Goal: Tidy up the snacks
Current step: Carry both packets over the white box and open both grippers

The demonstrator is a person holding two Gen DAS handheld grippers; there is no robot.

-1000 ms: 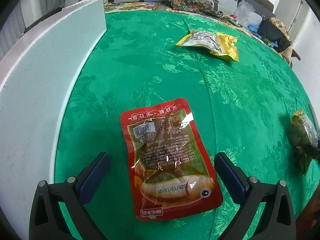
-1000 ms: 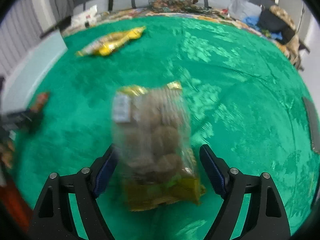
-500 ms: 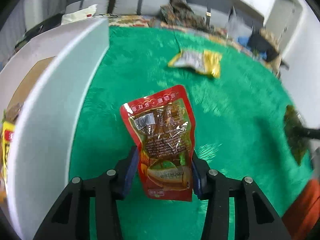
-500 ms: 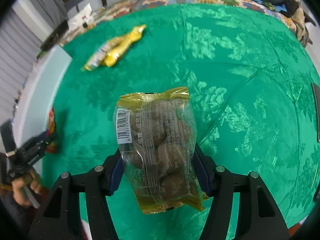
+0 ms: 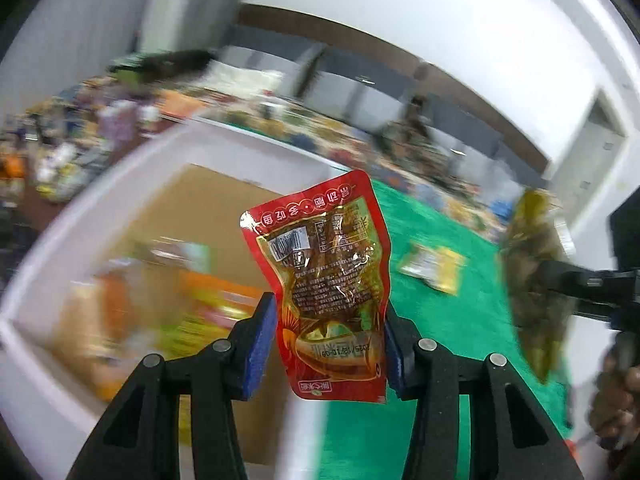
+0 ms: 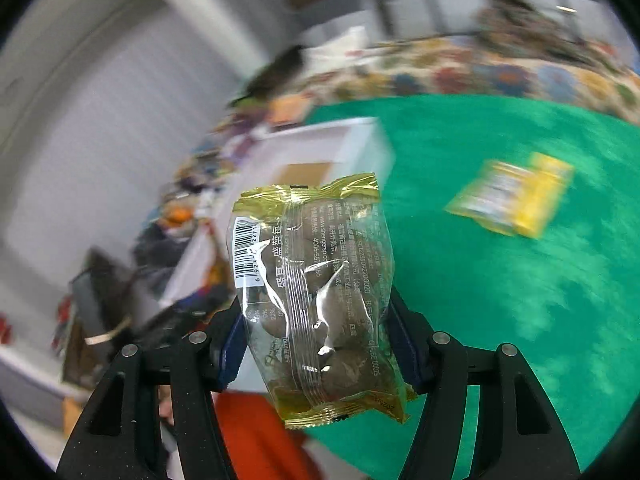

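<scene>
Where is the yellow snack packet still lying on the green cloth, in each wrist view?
Left wrist view: the yellow packet lies blurred on the green cloth, right of centre, just right of the held red pouch.
Right wrist view: it lies upper right, right of the held clear packet.
Shared landmark: the white box, left of it in both.

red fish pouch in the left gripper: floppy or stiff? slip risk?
The red pouch stands upright above the left gripper, so it is probably fairly stiff. Its glossy film looks slippery. The pads clamp only its lower edges, so it may twist.
</scene>
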